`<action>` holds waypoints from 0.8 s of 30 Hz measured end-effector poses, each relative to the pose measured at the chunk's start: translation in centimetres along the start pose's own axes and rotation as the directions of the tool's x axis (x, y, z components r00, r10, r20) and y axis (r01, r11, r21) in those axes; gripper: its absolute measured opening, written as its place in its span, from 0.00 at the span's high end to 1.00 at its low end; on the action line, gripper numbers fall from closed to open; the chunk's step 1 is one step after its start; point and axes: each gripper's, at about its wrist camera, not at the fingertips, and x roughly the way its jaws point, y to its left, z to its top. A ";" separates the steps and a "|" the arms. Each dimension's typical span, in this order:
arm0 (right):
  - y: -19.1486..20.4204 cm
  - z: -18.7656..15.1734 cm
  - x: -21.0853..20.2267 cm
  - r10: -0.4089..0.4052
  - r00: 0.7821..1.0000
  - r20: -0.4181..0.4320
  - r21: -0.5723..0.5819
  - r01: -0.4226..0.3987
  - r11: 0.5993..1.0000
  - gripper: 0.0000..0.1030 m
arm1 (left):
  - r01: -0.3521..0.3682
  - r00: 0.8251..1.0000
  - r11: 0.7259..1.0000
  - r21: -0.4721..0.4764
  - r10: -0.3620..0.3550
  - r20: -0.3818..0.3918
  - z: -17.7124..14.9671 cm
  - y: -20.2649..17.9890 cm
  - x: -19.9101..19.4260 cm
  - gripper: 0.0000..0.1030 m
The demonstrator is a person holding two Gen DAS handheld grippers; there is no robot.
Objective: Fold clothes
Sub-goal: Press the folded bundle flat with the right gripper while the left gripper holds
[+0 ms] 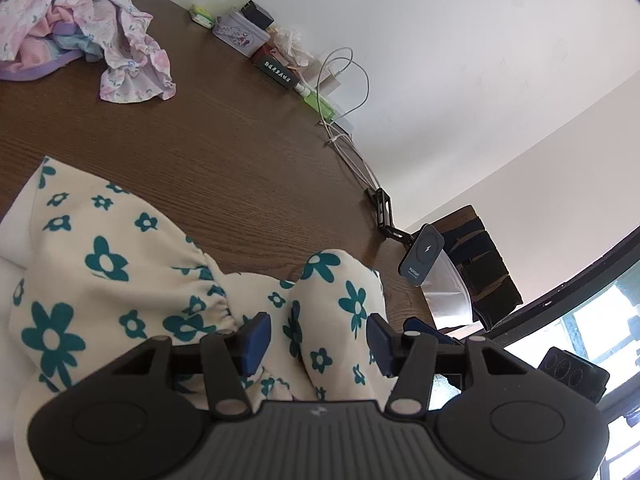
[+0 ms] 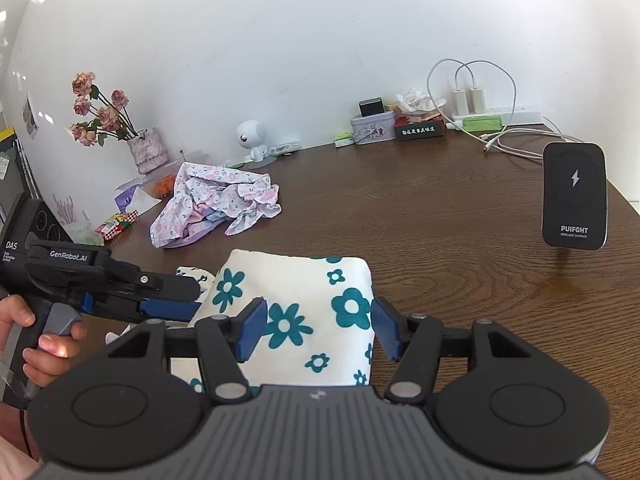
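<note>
A cream garment printed with teal flowers lies folded on the brown table, close in front of both grippers. My right gripper hovers over its near edge, open, with the fabric spanning the gap between the blue pads. My left gripper, held by a hand, reaches in from the left to the garment's left edge. In the left wrist view the garment bunches into a gathered fold, and the left gripper stands open with a hump of cloth between its fingers.
A crumpled pile of pink floral clothes lies farther back on the left. A black wireless charger stand rises at the right. Along the wall are a vase of flowers, a tin box, a power strip with cables.
</note>
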 end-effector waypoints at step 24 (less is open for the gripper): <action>3.9 -0.6 0.7 0.115 0.992 -0.041 -0.105 -0.119 0.987 0.50 | 0.036 0.999 0.997 -0.063 -0.033 0.040 0.0 1.9 -1.7 0.87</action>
